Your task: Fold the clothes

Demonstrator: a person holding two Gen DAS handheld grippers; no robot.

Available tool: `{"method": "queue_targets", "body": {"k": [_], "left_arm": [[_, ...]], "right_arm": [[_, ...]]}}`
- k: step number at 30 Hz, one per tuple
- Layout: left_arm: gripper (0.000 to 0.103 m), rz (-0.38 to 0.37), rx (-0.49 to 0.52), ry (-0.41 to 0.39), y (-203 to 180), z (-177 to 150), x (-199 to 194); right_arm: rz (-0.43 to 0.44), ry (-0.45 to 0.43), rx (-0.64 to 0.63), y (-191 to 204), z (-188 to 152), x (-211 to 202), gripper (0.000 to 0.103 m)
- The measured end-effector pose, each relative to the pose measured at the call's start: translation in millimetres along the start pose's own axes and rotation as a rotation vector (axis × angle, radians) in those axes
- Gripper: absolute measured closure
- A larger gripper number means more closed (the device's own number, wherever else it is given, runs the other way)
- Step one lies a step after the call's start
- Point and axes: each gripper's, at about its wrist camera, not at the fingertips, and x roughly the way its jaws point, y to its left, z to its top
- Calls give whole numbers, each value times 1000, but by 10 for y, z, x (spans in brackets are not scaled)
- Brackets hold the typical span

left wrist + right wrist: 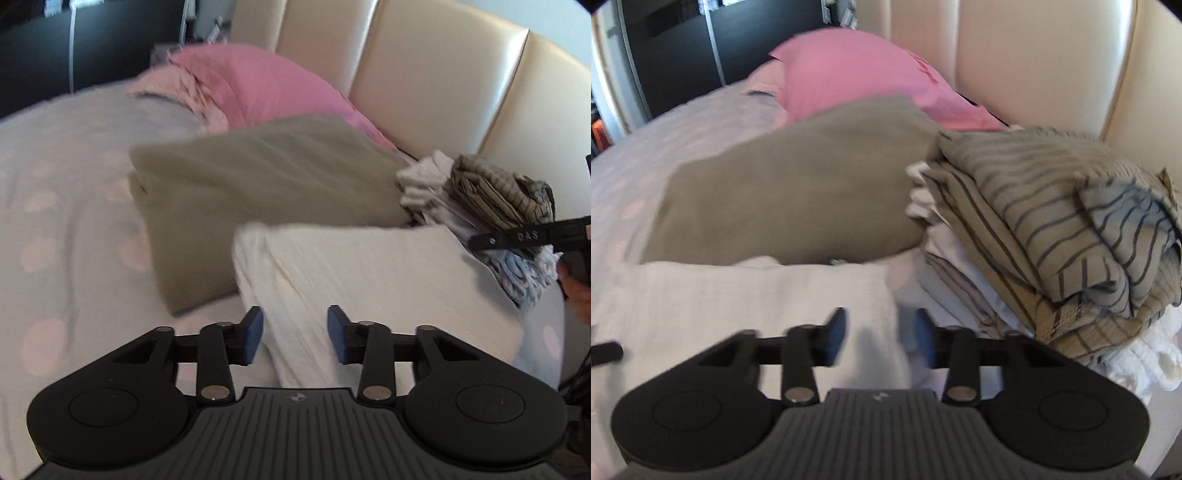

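A folded white ribbed garment [369,280] lies on the bed in front of both grippers; it also shows in the right wrist view [746,295]. My left gripper [295,334] is open, its jaws on either side of the garment's near fold, not closed on it. My right gripper [879,336] is open over the garment's right corner, empty. A folded olive-green cloth [258,177] lies just behind the white one [798,184]. A stack of folded clothes with a striped beige shirt on top [1052,214] stands to the right [491,199].
A pink pillow [266,85] leans on the cream padded headboard [424,74] behind the clothes. The bed has a pale sheet with pink spots [55,206]. A dark wardrobe [683,44] stands at far left. The right gripper's body [524,236] shows at the left view's right edge.
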Motion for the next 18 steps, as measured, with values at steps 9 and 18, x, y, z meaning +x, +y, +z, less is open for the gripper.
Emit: {"method": "queue_targets", "body": {"k": [9, 18], "left_arm": [[73, -35, 35, -16, -285, 264, 291], [80, 67, 52, 165, -218, 115, 1007]], "right_arm": [[35, -11, 21, 204, -55, 233, 79], [61, 54, 157, 79, -164, 907, 80]]}}
